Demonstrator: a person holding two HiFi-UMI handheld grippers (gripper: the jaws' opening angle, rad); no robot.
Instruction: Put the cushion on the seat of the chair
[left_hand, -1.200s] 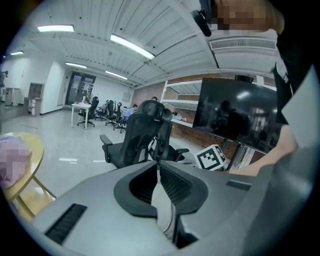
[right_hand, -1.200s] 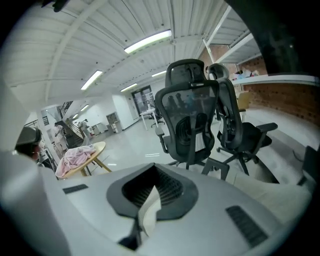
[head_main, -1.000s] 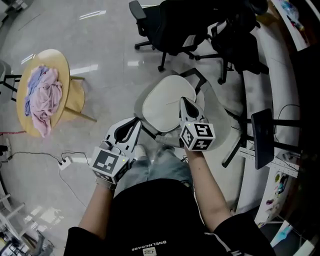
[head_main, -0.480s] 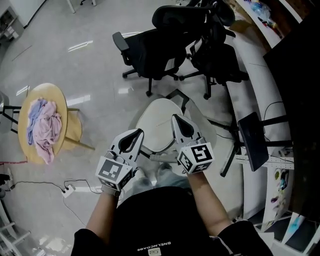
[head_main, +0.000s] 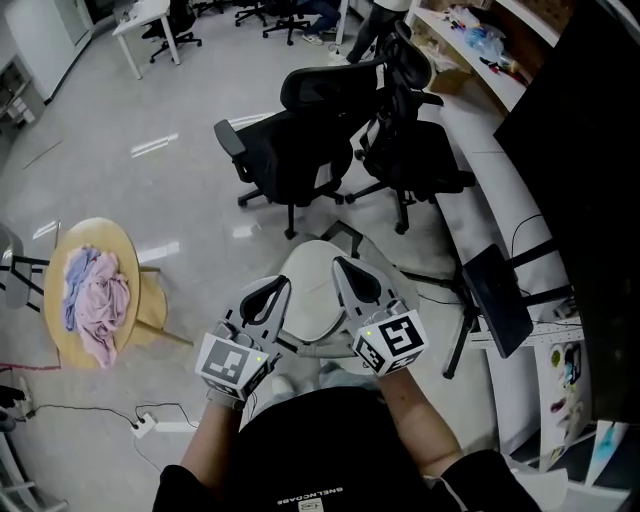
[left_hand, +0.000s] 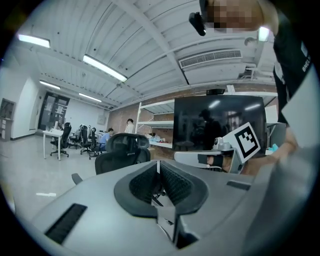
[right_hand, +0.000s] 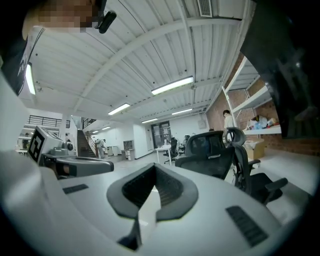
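Slippage is the worry: the pale cushion (head_main: 312, 292) lies on the chair (head_main: 347, 238) just at 12 o'clock of both tools. Its near edge is hidden, so it may overhang and slide off. The left tool (head_main: 268, 292) and right tool (head_main: 348, 270) are both closed on nothing, so neither could catch it.

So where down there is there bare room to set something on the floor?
The shiny floor between the round table and the black office chairs lies bare. The table itself is mostly covered by clothes. On the right it is crowded: the chairs, the desk and a monitor stand close together.
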